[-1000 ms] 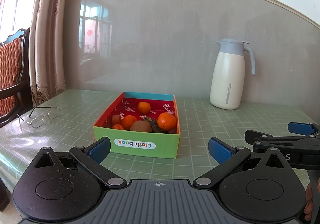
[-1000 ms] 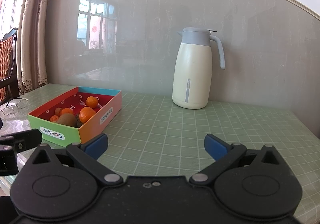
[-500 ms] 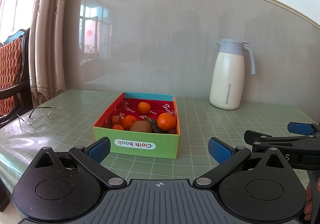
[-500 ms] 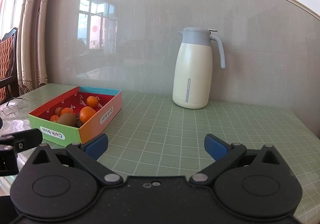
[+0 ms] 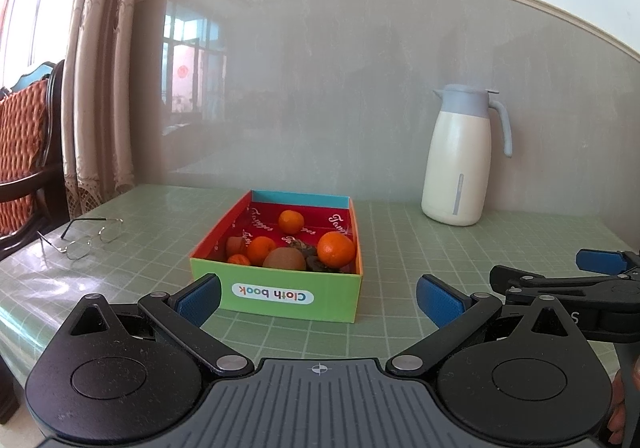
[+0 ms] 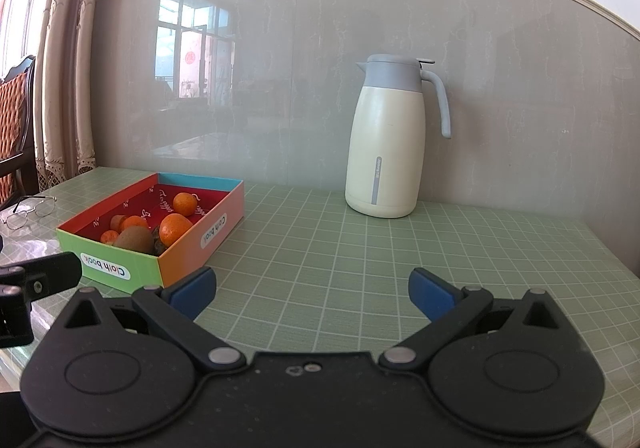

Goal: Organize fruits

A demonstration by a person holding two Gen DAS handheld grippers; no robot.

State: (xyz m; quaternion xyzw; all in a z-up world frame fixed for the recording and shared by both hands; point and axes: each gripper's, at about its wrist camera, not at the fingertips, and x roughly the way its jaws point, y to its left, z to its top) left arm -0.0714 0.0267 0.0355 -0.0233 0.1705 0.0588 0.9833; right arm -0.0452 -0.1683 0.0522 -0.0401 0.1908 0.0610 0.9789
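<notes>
Green checked tablecloth (image 6: 340,248) covers the table, wall right behind it. Cardboard box (image 5: 276,288) (green front, orange side, red lining, "Cloth book" label) sits mid-table, directly ahead of the left gripper (image 5: 318,294). In the right wrist view the same box (image 6: 180,244) is off to the left.

Fruit is all inside the box:
- large orange (image 5: 336,248) at the front right
- smaller orange (image 5: 291,221) toward the back
- kiwi (image 5: 283,259) against the front wall
- more small orange fruits (image 5: 260,248) front left
- something dark (image 5: 316,262) between kiwi and large orange, cannot tell what

Left gripper: jaws spread wide, nothing between the blue pads (image 5: 198,298), just short of the box front. Right gripper (image 6: 312,292): also spread wide, empty, over bare cloth to the right of the box. It shows side-on at the right edge of the left view (image 5: 580,288).

Cream thermos jug (image 6: 386,152) with grey lid stands upright at the back, well apart from the box. Wire-frame glasses (image 5: 80,238) lie on the cloth to the box's left. Chair (image 5: 24,152) with orange cushion at far left, beside the curtains.
</notes>
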